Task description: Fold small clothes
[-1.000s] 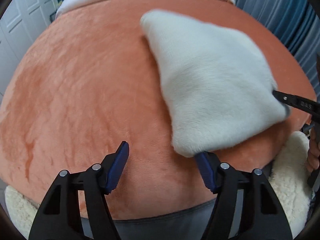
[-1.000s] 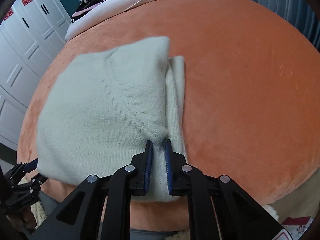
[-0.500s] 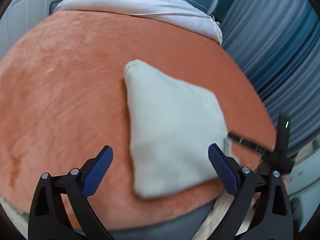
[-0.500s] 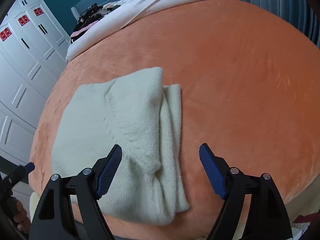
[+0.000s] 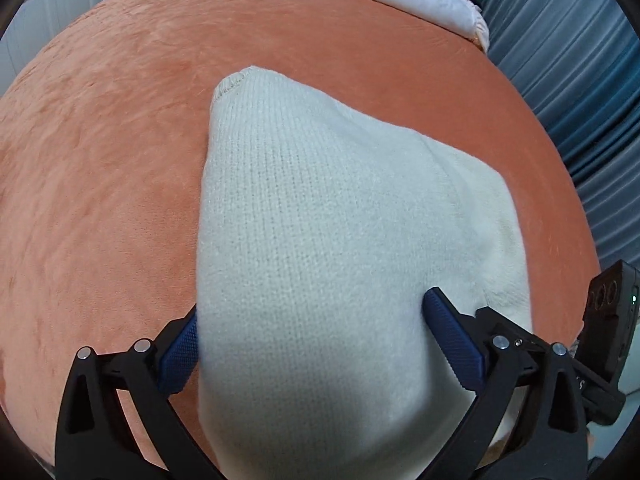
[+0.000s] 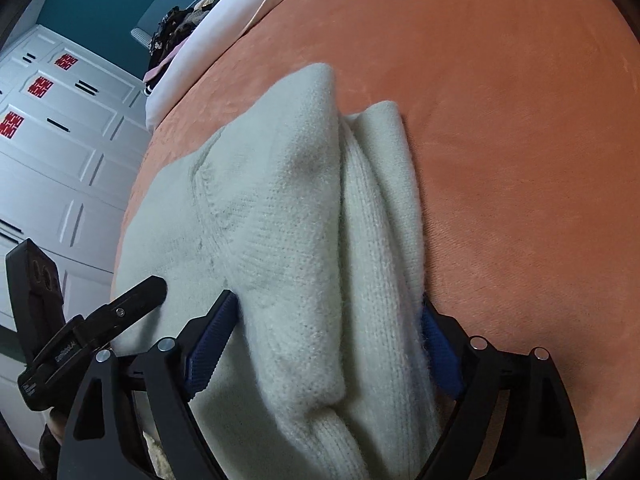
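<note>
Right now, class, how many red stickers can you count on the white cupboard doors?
3. All show in the right wrist view, on the white cupboard doors at the left: top sticker, middle sticker, bottom sticker. More may lie beyond the frame's edge.

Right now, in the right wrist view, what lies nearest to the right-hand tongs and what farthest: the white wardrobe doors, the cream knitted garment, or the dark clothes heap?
1. Cream knitted garment, lying between the open right tongs.
2. White wardrobe doors, off to the left.
3. Dark clothes heap, top left, beyond the orange blanket.
</note>
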Action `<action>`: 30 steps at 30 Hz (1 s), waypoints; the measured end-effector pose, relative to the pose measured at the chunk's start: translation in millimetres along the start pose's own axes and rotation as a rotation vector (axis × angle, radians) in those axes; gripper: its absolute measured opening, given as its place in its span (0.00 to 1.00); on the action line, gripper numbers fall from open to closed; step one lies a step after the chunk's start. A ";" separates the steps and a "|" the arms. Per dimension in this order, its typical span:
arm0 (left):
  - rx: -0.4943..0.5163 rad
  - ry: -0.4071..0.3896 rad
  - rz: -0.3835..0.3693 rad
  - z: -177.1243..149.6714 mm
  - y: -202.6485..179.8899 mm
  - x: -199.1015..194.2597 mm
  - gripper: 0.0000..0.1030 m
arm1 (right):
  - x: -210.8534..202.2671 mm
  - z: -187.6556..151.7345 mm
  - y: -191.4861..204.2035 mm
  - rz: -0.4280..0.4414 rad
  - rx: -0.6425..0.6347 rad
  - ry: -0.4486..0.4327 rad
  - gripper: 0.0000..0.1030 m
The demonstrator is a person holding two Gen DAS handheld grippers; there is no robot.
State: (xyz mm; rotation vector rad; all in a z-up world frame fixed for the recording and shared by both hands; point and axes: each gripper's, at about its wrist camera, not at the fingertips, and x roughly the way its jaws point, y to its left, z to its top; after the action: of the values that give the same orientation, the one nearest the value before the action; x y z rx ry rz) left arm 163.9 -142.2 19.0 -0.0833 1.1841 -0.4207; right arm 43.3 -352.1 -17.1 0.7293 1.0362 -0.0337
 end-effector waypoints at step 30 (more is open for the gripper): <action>0.168 0.023 -0.171 -62.7 -56.0 -109.6 0.50 | -180.8 -87.5 72.4 -0.022 -0.038 -0.270 0.36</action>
State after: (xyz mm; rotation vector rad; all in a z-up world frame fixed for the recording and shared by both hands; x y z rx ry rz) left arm 57.5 -144.4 107.1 -0.0342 1.1639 -0.6715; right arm -94.3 -302.2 138.4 0.6590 0.7847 -0.1279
